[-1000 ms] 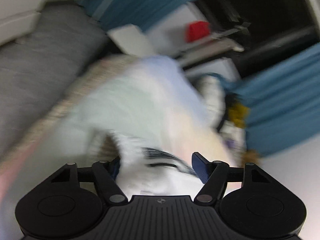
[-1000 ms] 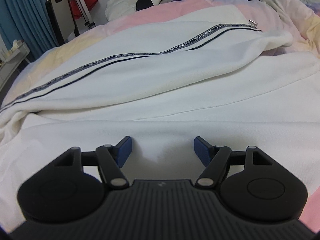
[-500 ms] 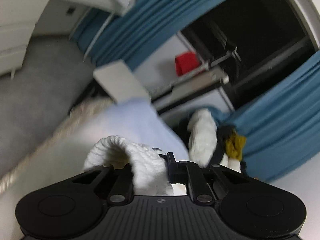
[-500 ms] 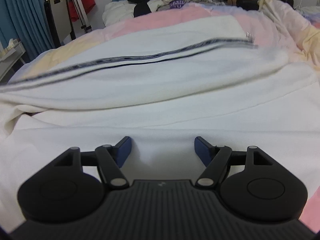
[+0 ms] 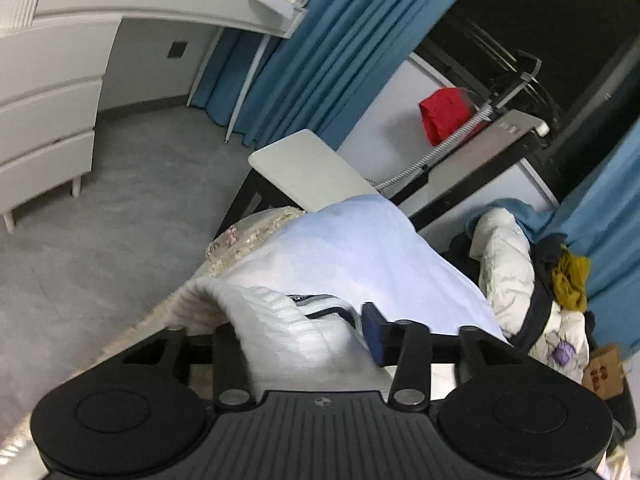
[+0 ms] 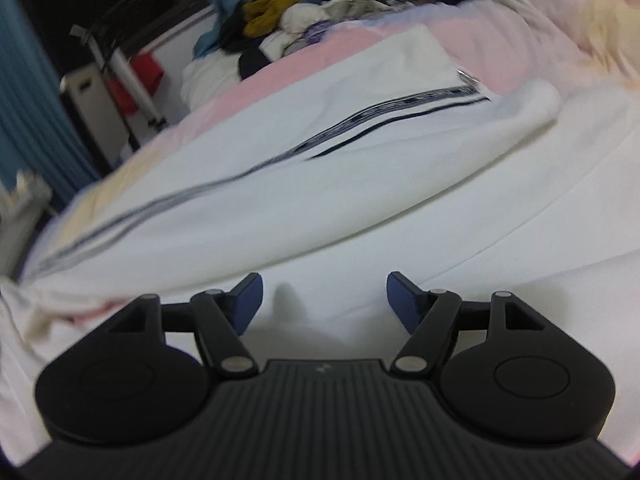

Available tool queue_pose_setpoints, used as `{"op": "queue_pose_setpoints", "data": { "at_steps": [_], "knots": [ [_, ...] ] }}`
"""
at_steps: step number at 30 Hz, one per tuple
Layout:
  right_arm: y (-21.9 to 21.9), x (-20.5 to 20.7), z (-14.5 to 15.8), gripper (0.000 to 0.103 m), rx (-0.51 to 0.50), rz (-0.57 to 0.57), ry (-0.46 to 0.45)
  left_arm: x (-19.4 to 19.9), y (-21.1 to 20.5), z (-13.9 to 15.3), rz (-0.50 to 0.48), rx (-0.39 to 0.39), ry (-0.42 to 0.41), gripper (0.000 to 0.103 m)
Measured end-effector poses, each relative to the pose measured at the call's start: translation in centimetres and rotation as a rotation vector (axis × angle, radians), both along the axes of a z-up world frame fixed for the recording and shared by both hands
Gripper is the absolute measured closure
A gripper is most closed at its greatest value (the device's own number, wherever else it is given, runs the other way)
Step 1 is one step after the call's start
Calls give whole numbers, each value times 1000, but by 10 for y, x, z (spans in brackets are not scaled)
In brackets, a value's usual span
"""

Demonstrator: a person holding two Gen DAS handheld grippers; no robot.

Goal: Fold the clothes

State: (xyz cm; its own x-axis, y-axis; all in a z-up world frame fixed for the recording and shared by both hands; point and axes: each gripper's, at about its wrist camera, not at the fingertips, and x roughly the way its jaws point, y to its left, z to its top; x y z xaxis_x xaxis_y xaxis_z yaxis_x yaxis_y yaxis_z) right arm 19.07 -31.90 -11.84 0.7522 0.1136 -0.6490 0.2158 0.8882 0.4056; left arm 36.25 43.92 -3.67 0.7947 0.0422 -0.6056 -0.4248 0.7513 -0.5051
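A white garment with a dark lettered stripe lies spread over the pink and yellow bed cover. Just above it my right gripper stands open, with only flat cloth under the gap. In the left wrist view the garment's ribbed white cuff is lifted off the pale blue end of the bed cover. It drapes over the left finger of my left gripper. That gripper's jaws are opening, and the cuff still sits loosely between them beside the blue right pad.
Beyond the bed's end stand a white-topped stool, a red bag on a rack, blue curtains and white drawers across grey floor. A heap of clothes and a cardboard box lie at the right.
My left gripper shut tight on the cuff half a second ago and has since spread apart, rising and swinging toward the bed's end. The right gripper's view has rolled; the striped sleeve shifted.
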Motion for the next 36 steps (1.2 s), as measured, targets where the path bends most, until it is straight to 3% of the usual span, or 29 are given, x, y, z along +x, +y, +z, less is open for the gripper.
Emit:
{"op": "queue_pose_setpoints", "data": {
  "at_steps": [5, 10, 15, 17, 19, 21, 25, 28, 32, 36],
  "knots": [
    [-39, 4, 0, 32, 133, -121, -19, -41, -24, 38, -63, 106, -42, 37],
    [-95, 10, -3, 31, 265, -258, -41, -103, -86, 65, -161, 214, -85, 34],
    [-149, 25, -23, 35, 423, -349, -46, -166, -169, 71, -267, 312, -132, 32],
    [-157, 33, -36, 38, 457, -374, -40, -191, -206, 64, -282, 293, -162, 31],
    [-155, 39, -43, 49, 456, -374, -72, -212, -243, 55, -288, 261, -176, 31],
    [-150, 46, -41, 91, 437, -357, -100, -226, -280, 47, -297, 256, -192, 31],
    [-144, 40, -10, 96, 432, -324, -250, -231, -340, 37, -348, 283, -220, 31],
    [-131, 28, 32, 96, 419, -275, -396, -231, -374, 25, -371, 281, -238, 31],
    [-108, 6, 96, 96, 379, -216, -600, -225, -384, -3, -391, 226, -229, 32],
    [-78, -16, 156, 96, 271, -200, -748, -215, -374, -15, -418, 229, -225, 33]
  ]
}}
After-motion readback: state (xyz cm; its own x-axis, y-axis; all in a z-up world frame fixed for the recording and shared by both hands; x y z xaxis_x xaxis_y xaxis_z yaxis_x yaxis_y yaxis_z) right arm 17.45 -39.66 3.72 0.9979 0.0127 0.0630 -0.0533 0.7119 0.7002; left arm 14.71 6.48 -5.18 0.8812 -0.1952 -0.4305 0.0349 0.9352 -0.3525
